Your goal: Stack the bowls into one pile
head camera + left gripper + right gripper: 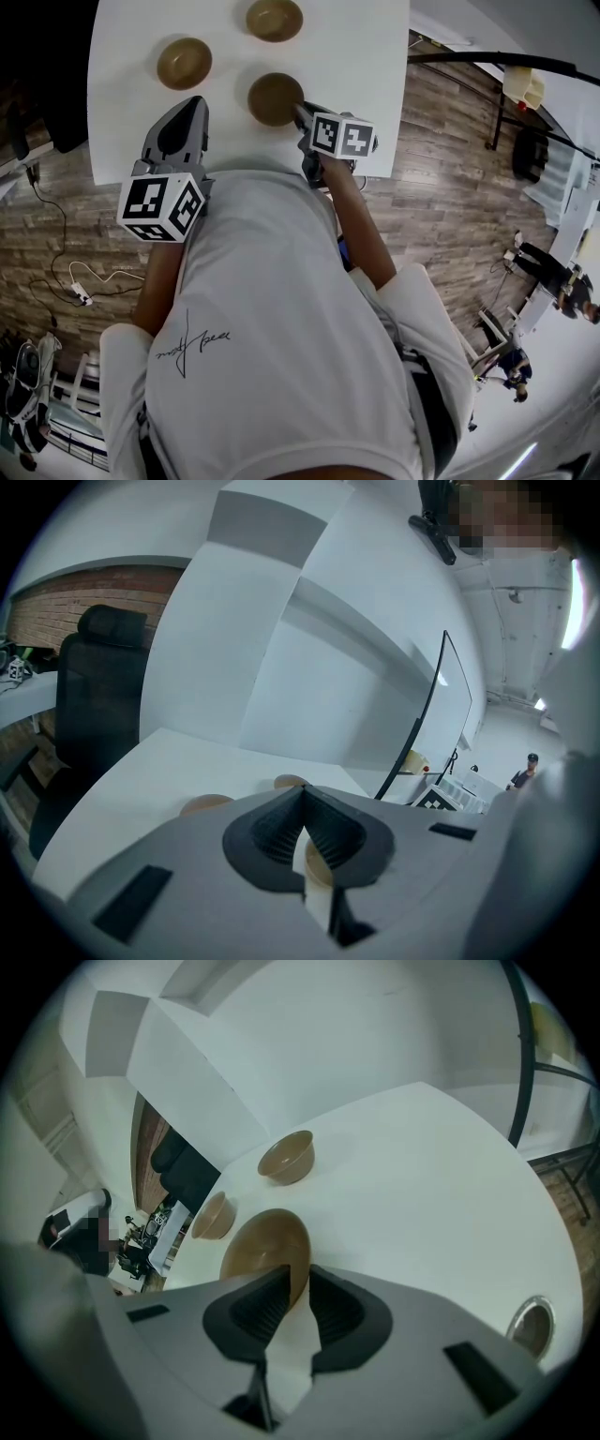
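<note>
While the right gripper (300, 112) had its jaws drawn narrow onto the near-right rim of the near bowl (272, 98), the left gripper (193, 105) hung with jaws together and empty over the near edge of the table (366, 84). The hold looked thin, on the rim alone, so once lifted the bowl could tilt or slip out. The left bowl (184, 63) and far bowl (274, 19) stood apart, and a swinging bowl might knock either.

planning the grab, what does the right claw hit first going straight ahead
The nearest bowl: its rim sits right between the right claw tips. Whether it's gripped yet is unclear.
</note>
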Available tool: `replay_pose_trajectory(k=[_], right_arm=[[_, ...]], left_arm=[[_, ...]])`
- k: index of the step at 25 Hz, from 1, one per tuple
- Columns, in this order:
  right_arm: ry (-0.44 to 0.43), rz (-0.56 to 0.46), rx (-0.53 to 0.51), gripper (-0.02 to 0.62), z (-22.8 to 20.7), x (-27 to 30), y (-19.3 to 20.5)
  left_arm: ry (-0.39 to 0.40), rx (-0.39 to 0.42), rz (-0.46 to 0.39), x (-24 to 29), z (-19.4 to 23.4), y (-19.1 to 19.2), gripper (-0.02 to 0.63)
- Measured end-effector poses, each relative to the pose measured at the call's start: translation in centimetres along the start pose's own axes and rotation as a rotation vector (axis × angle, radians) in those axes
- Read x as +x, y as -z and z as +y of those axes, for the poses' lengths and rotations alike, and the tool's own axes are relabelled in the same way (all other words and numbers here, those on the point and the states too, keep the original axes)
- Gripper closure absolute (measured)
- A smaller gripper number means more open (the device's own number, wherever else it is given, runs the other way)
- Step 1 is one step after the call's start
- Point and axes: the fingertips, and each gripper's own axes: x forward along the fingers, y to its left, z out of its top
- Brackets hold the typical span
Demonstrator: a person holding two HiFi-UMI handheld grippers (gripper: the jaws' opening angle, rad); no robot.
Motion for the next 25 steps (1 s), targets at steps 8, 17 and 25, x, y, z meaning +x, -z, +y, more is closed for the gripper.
replay_pose_trajectory(k=[8,17,25], right_arm=[[-0.015,0.013,0.034,0.543,-0.01,0.17,0.14],[-0.005,0.03,0.032,0.575,0.1,0.26,0.35],[-0.002,0.043,0.016,0.577,0.1,0.16,0.43]], left_arm=[[0.006,-0.019,-0.004,-0.02,0.22,0.04,0.614],[0.008,-0.033,0.003,0.14,0.51,0.19,0.614],[-0.002,-0.035,0.004,0.05,0.87,0.48,0.614]])
